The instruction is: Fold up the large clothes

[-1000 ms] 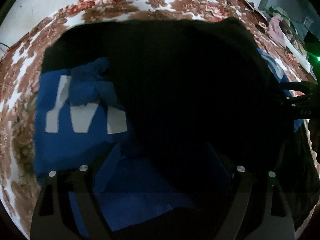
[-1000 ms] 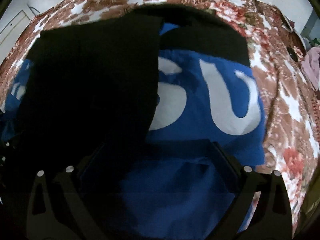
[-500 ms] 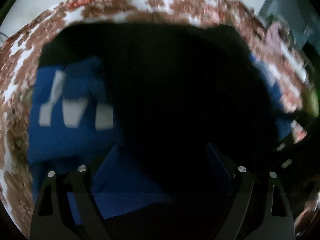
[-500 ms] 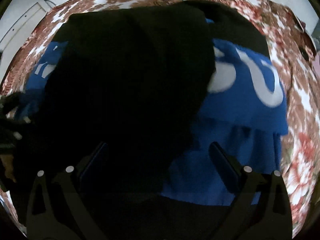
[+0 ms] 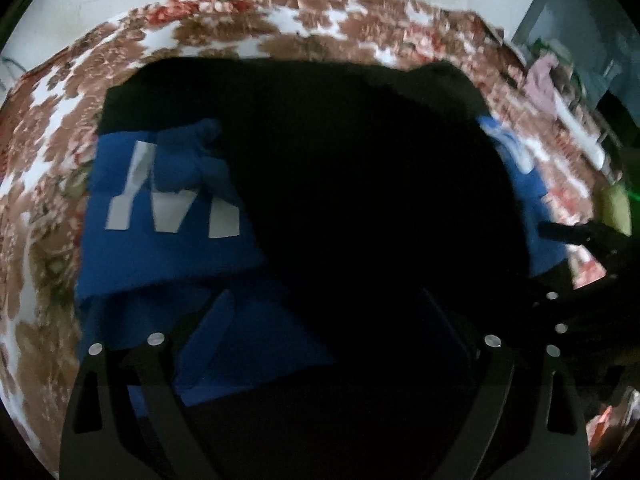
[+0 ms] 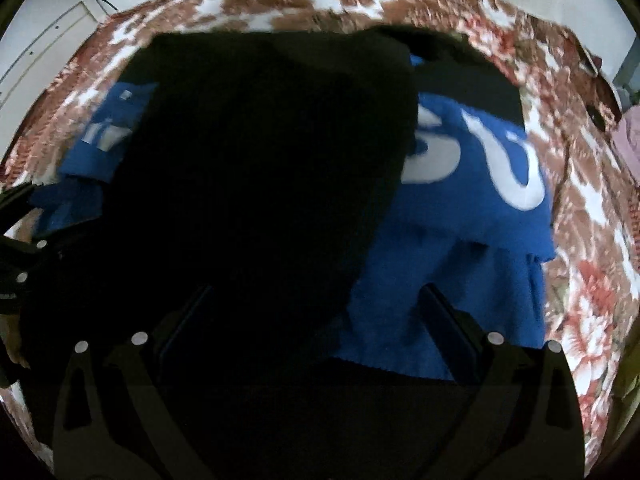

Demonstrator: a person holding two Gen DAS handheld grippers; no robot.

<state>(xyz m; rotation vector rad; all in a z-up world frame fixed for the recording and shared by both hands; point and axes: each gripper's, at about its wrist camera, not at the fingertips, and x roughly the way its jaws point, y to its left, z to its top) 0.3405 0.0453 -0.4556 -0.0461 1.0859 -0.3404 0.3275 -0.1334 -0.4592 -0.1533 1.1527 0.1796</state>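
Viewing from the left wrist first: one large garment [image 5: 168, 248], blue with white block lettering and black panels, spread on a floral bedspread [image 5: 280, 28]. A broad black panel [image 5: 360, 184] laid over the middle, judged a flap brought across as a fold, leaving blue with the letter "M" exposed at left and a blue strip at far right. Left gripper [image 5: 324, 320] low over the near edge, jaws spread wide, fabric lying between the fingers but not visibly pinched; taken as released. Second tool, the right gripper [image 5: 576, 248], entering at the right edge beside the garment's right side; its jaw state not readable here. Pink cloth [image 5: 540, 80] on the far right, well apart from the work.

Moving to the right wrist: same garment [image 6: 460, 280], black panel [image 6: 260, 160] covering left and centre, blue with letters "S" and "U" exposed at right. Right gripper [image 6: 316, 316] with jaws apart over the near hem, nothing clamped that can be seen; taken as released. Part of the left gripper [image 6: 20, 240] at the far left edge.

Count: garments one, black panels folded over one, grippers two, legible white letters three, bedspread one, stray pink cloth one.
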